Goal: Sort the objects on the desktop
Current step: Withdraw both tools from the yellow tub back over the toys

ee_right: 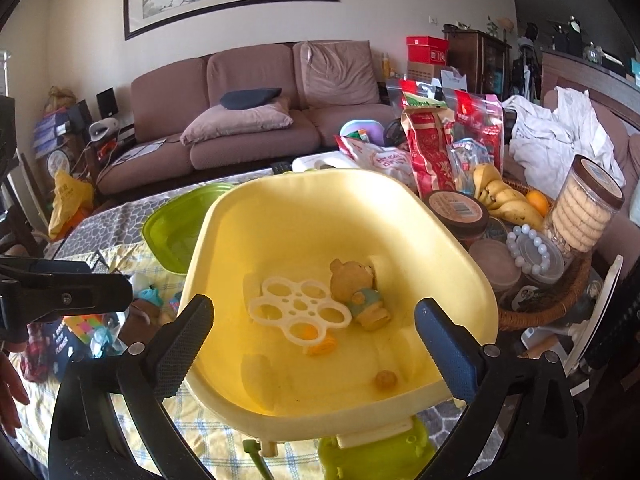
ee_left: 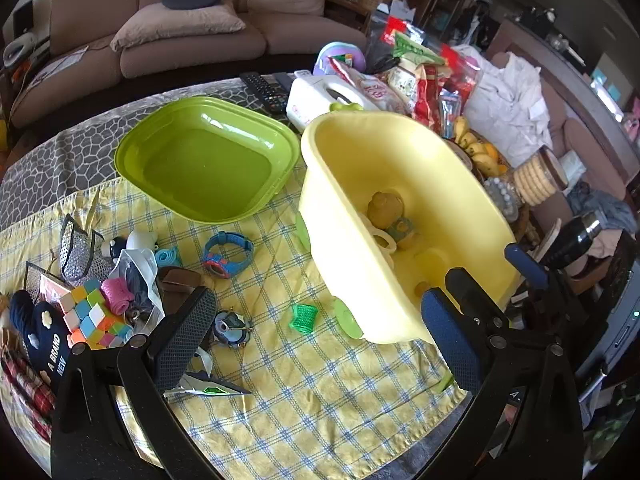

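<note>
Close to the left gripper point(ee_left: 316, 332), whose fingers are spread wide with nothing between them, a small green basket toy point(ee_left: 305, 318) lies on the yellow checked cloth point(ee_left: 328, 396). Beside the left finger sits a pile of little things: a colourful cube point(ee_left: 94, 312), a pink roll point(ee_left: 116, 296) and a dark blue glove point(ee_left: 40, 328). A bit further on, a blue watch point(ee_left: 226, 252) lies flat on the cloth. The right gripper point(ee_right: 314, 334) also has its fingers spread wide and holds nothing; the yellow tub point(ee_right: 400, 200) is right in front of it. Inside the tub are a little bear point(ee_right: 358, 286) and a white ring piece with holes point(ee_right: 300, 306), touching each other. Behind the watch sits a green bowl point(ee_left: 208, 160), just beside the tub. Far back on the table are snack bags point(ee_right: 430, 148), bananas point(ee_right: 504, 200) and a cookie jar point(ee_right: 586, 208).
</note>
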`<state>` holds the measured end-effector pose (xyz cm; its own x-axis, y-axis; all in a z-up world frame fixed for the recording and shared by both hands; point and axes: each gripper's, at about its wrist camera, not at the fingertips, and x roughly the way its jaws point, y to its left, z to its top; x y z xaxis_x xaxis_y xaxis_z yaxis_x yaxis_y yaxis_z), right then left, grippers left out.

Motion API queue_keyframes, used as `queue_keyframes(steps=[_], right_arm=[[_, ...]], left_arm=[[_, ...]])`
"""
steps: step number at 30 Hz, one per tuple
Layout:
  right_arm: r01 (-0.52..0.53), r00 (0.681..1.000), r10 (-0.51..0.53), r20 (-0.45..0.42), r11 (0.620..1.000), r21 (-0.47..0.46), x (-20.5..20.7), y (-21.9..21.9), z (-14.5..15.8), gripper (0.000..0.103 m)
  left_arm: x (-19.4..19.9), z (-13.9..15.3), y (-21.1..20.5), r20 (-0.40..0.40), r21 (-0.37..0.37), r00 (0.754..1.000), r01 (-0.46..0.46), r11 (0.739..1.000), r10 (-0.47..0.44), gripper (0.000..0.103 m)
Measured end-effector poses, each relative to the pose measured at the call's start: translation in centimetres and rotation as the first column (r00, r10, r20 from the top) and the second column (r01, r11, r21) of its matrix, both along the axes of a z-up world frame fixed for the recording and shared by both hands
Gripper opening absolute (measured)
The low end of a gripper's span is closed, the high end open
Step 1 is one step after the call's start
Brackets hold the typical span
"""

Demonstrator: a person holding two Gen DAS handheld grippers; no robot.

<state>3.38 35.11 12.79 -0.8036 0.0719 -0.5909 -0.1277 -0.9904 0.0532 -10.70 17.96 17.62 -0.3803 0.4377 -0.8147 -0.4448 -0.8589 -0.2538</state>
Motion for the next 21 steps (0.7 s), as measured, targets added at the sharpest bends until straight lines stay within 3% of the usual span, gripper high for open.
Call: queue_keyframes(steps=[11,21], right_arm=[[-0.033,0.999,0.033,0.009,0.999,-0.003,-0.5,-2.4,0.3,0.103],[-0.122,0.992,0.122,0.01,0.992,0.028,-1.4,-8.0,0.6,0.103]], left_arm=[[1.5,-1.1,-4.1,-0.025,-0.016,0.998,-0.057,0.998,0.056,0.103],[2.3,-2.8,-9.7,0.004,-0.024,0.992,-0.123,0.992,0.123,0.103]])
